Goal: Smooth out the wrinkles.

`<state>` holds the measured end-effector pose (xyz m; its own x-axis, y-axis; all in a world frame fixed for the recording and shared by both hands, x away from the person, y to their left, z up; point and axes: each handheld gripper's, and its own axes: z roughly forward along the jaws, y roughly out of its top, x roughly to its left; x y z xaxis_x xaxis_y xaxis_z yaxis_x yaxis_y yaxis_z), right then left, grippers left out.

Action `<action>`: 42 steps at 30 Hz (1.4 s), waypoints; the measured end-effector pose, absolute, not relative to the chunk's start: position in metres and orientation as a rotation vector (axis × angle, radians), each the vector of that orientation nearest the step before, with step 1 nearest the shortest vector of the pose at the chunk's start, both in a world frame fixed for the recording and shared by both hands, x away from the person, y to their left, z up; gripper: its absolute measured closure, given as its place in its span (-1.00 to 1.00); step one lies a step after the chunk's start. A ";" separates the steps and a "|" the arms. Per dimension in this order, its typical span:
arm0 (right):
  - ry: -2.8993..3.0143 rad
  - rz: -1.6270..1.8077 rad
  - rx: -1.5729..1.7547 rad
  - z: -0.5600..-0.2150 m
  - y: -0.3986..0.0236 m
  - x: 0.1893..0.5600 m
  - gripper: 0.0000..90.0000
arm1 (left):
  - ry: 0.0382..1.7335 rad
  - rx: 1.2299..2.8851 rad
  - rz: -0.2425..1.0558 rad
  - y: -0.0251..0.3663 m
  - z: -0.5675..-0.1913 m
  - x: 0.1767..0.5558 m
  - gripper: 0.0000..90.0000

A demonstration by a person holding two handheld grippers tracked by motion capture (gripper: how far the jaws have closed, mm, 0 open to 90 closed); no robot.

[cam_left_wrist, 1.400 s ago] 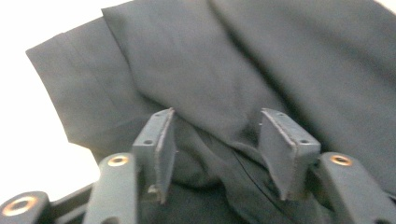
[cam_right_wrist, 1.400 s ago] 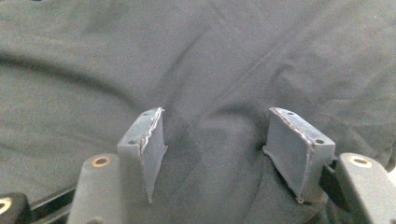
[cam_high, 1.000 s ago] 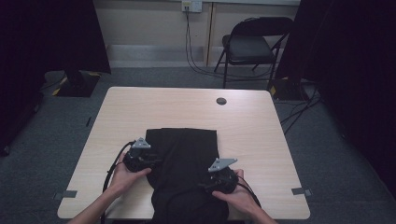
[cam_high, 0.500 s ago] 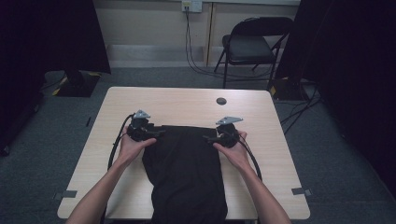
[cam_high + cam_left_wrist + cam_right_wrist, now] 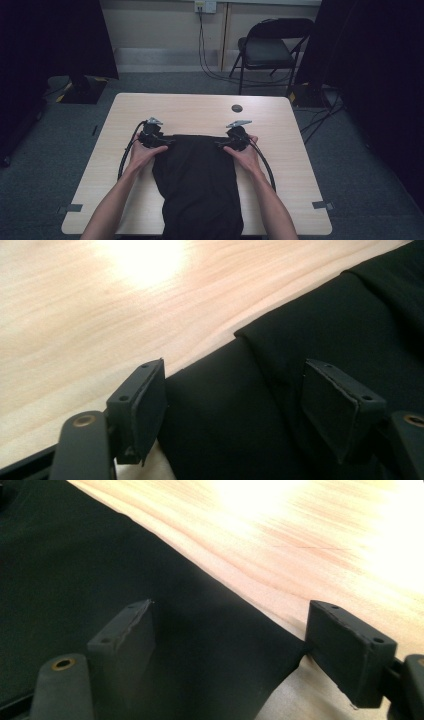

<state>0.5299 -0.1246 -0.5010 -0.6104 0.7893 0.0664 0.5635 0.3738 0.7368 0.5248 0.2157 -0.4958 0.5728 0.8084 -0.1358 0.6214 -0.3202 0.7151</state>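
Cloth of a plain black (image 5: 199, 180) lies on the pale wooden table (image 5: 200, 107), running from about the middle of the top down to the six o'clock edge, where it hangs over toward the person; its far hem lies straight across, with one gripper at each far corner.

Left gripper (image 5: 163, 141) sits at the cloth's ten o'clock corner, held in the person's left hand (image 5: 142, 155); its jaws have just been opening and now stand wide apart; in the left gripper view (image 5: 240, 405) the black fabric (image 5: 280, 390) lies between them with a folded ridge running across it, and neither pad presses on it; the left-hand pad (image 5: 150, 407) stands at the hem where cloth meets bare wood (image 5: 100, 305).

Right gripper (image 5: 224, 143) sits at the two o'clock corner, in the right hand (image 5: 245, 156); its jaws too have just been opening and stand spread; in the right gripper view (image 5: 230, 650) the cloth's corner (image 5: 200, 645) lies flat between them, its tip just reaching the right-hand pad (image 5: 345, 650), with no squeeze that I can see.

Cables (image 5: 125, 155) loop from each gripper along the table beside the forearms; a small dark round disc (image 5: 237, 108) lies toward one o'clock, well apart from the cloth; a black folding chair (image 5: 272, 47) stands on the carpet beyond the table at one o'clock.
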 end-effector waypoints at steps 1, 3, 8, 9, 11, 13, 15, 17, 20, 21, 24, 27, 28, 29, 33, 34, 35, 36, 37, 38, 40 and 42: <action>2.342 1.077 1.186 -0.502 -0.125 0.530 -0.57 | 1.127 2.050 0.326 0.217 -0.497 0.524 -0.43; 2.344 1.065 1.174 -0.502 -0.124 0.529 -0.57 | 1.084 2.068 0.384 0.215 -0.500 0.520 -0.41; 2.360 1.068 1.112 -0.503 -0.121 0.524 -0.41 | 1.056 2.116 0.436 0.207 -0.502 0.515 -0.58; 2.368 1.070 1.107 -0.502 -0.120 0.523 -0.32 | 1.055 2.116 0.438 0.205 -0.503 0.514 -0.61; 2.380 1.078 1.099 -0.501 -0.119 0.520 -0.12 | 1.056 2.115 0.439 0.204 -0.503 0.513 -0.63; 2.388 1.085 1.090 -0.501 -0.118 0.520 -0.03 | 1.047 2.117 0.427 0.203 -0.501 0.512 -0.40; 2.390 1.096 1.092 -0.500 -0.117 0.519 0.15 | 1.009 2.127 0.404 0.204 -0.499 0.510 -0.07; 2.396 1.118 1.099 -0.500 -0.118 0.517 0.50 | 0.977 2.116 0.396 0.205 -0.500 0.507 0.16; 2.402 1.150 1.099 -0.501 -0.117 0.515 0.69 | 0.948 2.104 0.361 0.205 -0.500 0.504 0.48; 2.405 1.147 1.096 -0.500 -0.117 0.515 0.71 | 0.936 2.114 0.348 0.205 -0.499 0.504 0.59; 2.395 1.162 1.110 -0.501 -0.117 0.514 0.80 | 0.966 2.098 0.300 0.205 -0.499 0.503 0.88; 2.384 1.154 1.125 -0.499 -0.117 0.513 0.82 | 0.986 2.095 0.303 0.206 -0.494 0.504 0.93; 2.382 1.157 1.132 -0.498 -0.118 0.514 0.82 | 0.993 2.081 0.308 0.208 -0.491 0.505 0.93; 2.382 1.157 1.132 -0.498 -0.118 0.514 0.82 | 0.993 2.081 0.308 0.208 -0.491 0.505 0.93; 2.338 1.208 1.141 -0.485 -0.121 0.516 0.83 | 1.025 1.973 0.301 0.219 -0.473 0.509 0.94; 2.304 1.220 1.128 -0.475 -0.119 0.517 0.83 | 1.027 1.942 0.305 0.221 -0.464 0.511 0.94; 2.293 1.220 1.116 -0.470 -0.117 0.518 0.83 | 1.022 1.943 0.327 0.222 -0.459 0.511 0.94; 2.279 1.229 1.110 -0.464 -0.116 0.518 0.83 | 1.020 1.937 0.337 0.222 -0.453 0.512 0.94; 2.275 1.235 1.099 -0.459 -0.115 0.519 0.83 | 1.014 1.923 0.343 0.222 -0.448 0.512 0.94; 2.266 1.239 1.092 -0.454 -0.114 0.519 0.83 | 1.012 1.901 0.360 0.222 -0.441 0.512 0.94; 2.247 1.260 1.087 -0.443 -0.113 0.521 0.83 | 0.999 1.867 0.375 0.226 -0.429 0.514 0.94; 2.213 1.288 1.088 -0.431 -0.113 0.523 0.83 | 0.998 1.846 0.397 0.228 -0.416 0.517 0.94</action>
<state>0.5228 -0.1134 -0.4313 -0.6399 0.7652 0.0707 0.4393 0.2888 0.8506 0.5168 0.2284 -0.4160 0.6116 0.7772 -0.1478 0.4631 -0.2002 0.8634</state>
